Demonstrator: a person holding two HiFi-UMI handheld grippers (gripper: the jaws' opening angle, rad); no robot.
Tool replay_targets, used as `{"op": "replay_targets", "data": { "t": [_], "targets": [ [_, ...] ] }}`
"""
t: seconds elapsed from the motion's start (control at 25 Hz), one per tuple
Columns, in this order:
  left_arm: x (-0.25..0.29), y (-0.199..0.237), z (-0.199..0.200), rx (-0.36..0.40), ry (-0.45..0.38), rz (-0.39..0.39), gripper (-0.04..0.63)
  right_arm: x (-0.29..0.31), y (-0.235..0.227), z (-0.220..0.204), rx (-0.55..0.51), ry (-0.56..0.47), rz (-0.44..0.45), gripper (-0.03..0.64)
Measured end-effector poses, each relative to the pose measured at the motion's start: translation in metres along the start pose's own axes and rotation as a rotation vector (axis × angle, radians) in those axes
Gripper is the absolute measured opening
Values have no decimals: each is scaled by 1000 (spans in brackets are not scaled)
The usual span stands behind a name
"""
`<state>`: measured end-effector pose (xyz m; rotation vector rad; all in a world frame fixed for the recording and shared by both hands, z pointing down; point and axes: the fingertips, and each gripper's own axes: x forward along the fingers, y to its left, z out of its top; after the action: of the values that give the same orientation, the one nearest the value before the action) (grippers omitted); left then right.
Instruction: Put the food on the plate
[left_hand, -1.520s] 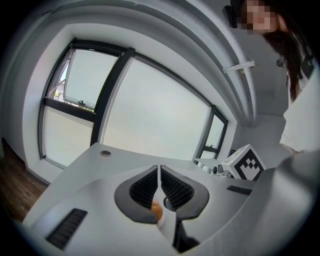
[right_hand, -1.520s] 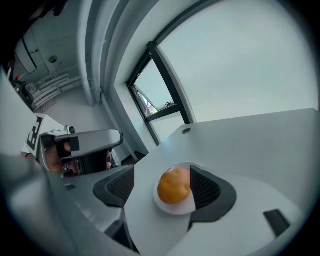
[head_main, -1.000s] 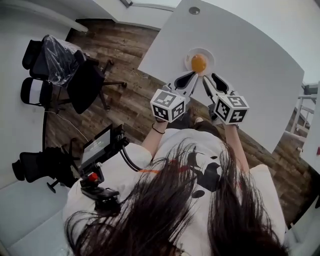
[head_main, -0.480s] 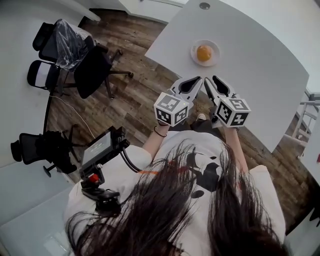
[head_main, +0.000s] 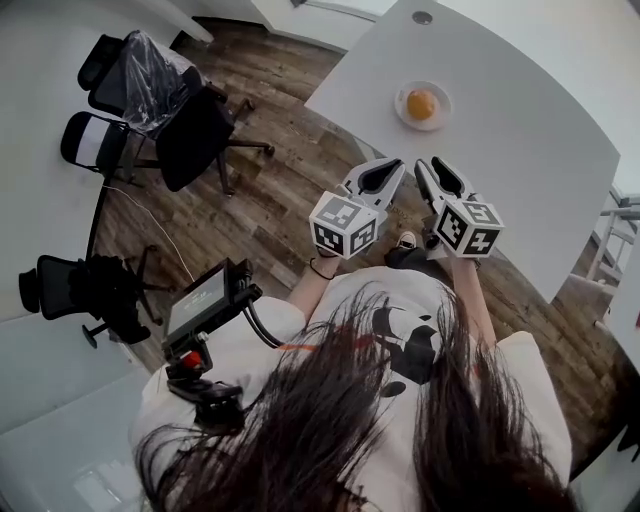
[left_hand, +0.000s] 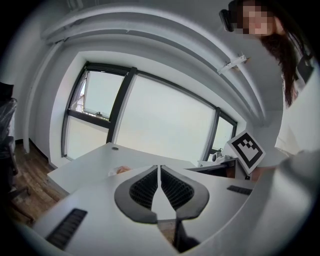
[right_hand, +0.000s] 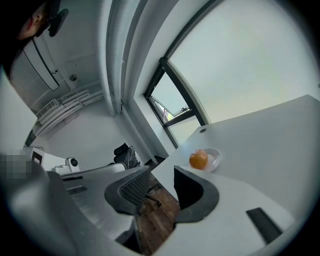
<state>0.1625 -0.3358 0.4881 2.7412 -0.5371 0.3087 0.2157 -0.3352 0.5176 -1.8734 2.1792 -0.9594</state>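
The room is an office with a wood-plank floor (head_main: 270, 200) and white walls. A group of black office chairs (head_main: 165, 110) is standing at the far left, well apart from the work area.

The left gripper (head_main: 390, 168) is hovering over the floor, just short of the table edge. Its jaws are lying together at the tips and are holding nothing.

The right gripper (head_main: 426, 170) is hovering just beside it, also short of the edge. Its jaws are drawn in as far as they go. Only a sliver of floor is showing between them, and nothing is in that gap.

Beyond both grippers, the white table (head_main: 520, 130) is filling the right side of the head view. The small white plate (head_main: 441, 114) is sitting near the table's near edge. The round orange food (head_main: 421, 103) is resting on it, roughly at its middle.

Judging by this layout, the placing is done and the step in hand is clearing away. To do it well:

- Hold both grippers off the table so that neither is nudging the plate.
- Hold the jaws closed and level.
- Check that the food is sitting steadily, since a round item may roll on a shallow plate.

The tabletop is otherwise bare, apart from a small round cap (head_main: 422, 17) near its far edge. A large window (left_hand: 160, 120) is lighting the room behind it.
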Motion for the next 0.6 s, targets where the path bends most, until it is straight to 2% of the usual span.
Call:
{"op": "replay_targets", "data": {
  "t": [0.32, 0.6],
  "targets": [
    [-92, -25, -12, 12, -48, 18, 6, -44, 71, -32, -24, -33, 2, 160],
    [-153, -43, -38, 7, -40, 0, 6, -69, 115, -64, -21, -47, -7, 160]
  ]
}}
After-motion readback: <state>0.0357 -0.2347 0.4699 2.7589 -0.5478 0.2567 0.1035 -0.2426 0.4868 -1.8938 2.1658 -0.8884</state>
